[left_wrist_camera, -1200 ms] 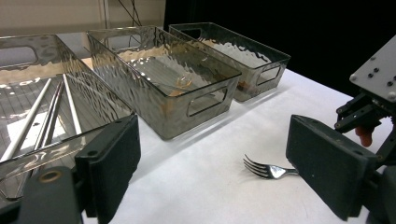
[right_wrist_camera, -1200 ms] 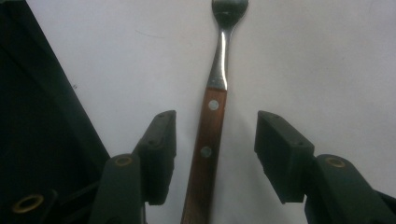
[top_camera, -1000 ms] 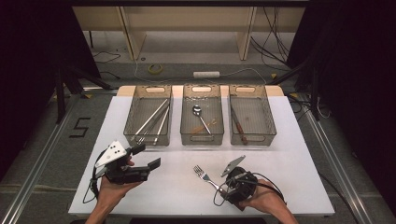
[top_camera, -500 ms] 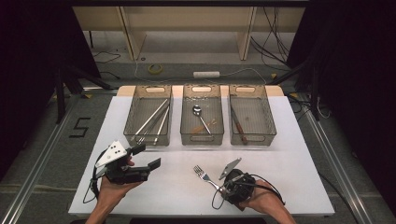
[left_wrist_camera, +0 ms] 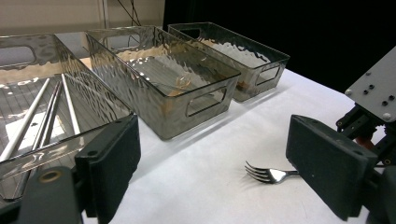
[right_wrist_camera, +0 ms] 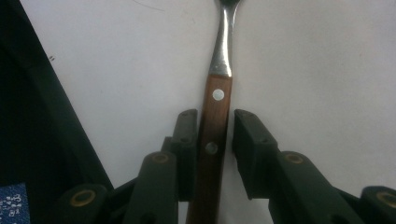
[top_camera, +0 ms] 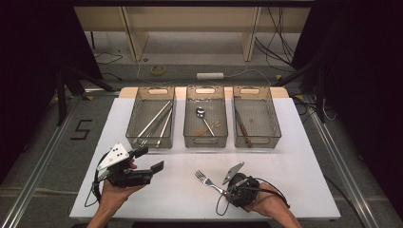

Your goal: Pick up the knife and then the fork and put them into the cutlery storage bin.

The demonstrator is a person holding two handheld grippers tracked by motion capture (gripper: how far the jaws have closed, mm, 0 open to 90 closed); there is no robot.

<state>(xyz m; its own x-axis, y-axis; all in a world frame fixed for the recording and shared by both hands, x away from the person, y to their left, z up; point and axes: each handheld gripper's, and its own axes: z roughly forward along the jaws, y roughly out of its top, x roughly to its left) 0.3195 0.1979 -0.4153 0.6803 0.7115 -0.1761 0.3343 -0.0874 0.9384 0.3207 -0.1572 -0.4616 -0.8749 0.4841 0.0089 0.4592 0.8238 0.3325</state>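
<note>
A fork point(top_camera: 207, 180) with a wooden handle point(right_wrist_camera: 215, 100) lies on the white table point(top_camera: 294, 156) near the front, tines pointing back-left. My right gripper point(top_camera: 227, 189) is low over the handle end. Its jaws point(right_wrist_camera: 215, 115) have just been closing with the handle between them. One pad touches the wood, and a thin gap remains at the other. My left gripper point(top_camera: 148, 159) is held above the table at front left, turned on its side, open and empty. The fork's tines point(left_wrist_camera: 261, 172) also show between the left gripper's wide jaws point(left_wrist_camera: 219, 168).
Three clear trays stand in a row at the back. The left tray point(top_camera: 131, 124) holds long metal utensils point(top_camera: 154, 122), the middle tray point(top_camera: 186, 124) a spoon point(top_camera: 204, 118), the right tray point(top_camera: 276, 124) a wooden-handled knife point(top_camera: 242, 128). Cables trail from both grippers.
The right gripper has settled slightly over the fork's handle, its grey plate tipping a little. Both hands stay where they were, and the fork has not moved.
</note>
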